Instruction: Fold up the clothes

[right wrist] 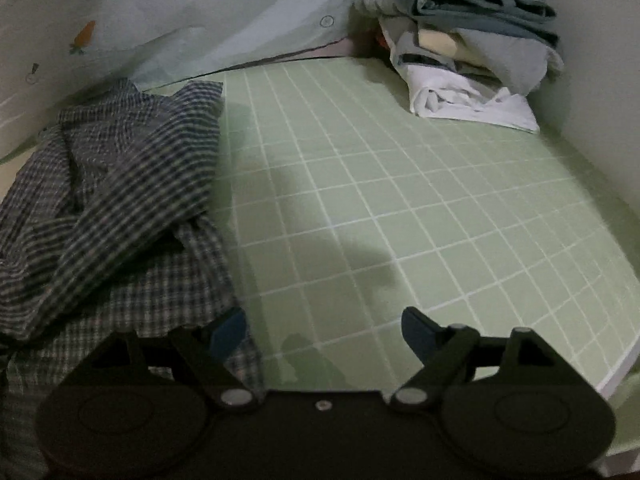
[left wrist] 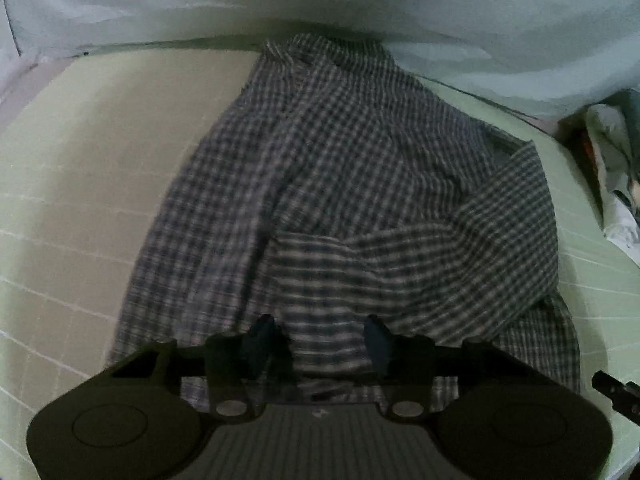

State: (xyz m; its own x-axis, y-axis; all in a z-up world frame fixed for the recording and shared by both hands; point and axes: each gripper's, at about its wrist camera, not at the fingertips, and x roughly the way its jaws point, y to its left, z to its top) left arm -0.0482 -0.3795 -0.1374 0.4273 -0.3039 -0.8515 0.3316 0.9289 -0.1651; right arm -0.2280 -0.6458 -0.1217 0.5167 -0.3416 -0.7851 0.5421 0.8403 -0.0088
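While shirt sprawls: open mat rightward.

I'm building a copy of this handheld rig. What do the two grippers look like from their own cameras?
Both look alike: the left gripper and right gripper each have a matte black body with two rounded lobes, black linkage arms on silver pivot bolts, and dark blue fingers. No cables or sleeves show.

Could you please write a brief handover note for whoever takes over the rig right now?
Left claw: part open over the near hem of the checked shirt, cloth between the fingers, not clearly pinched.
Right claw: open, empty, at the shirt's right edge over the green grid mat.
Done: one sleeve lies across the shirt's body; a clothes pile sits at the far corner.
Left: the remaining folds.
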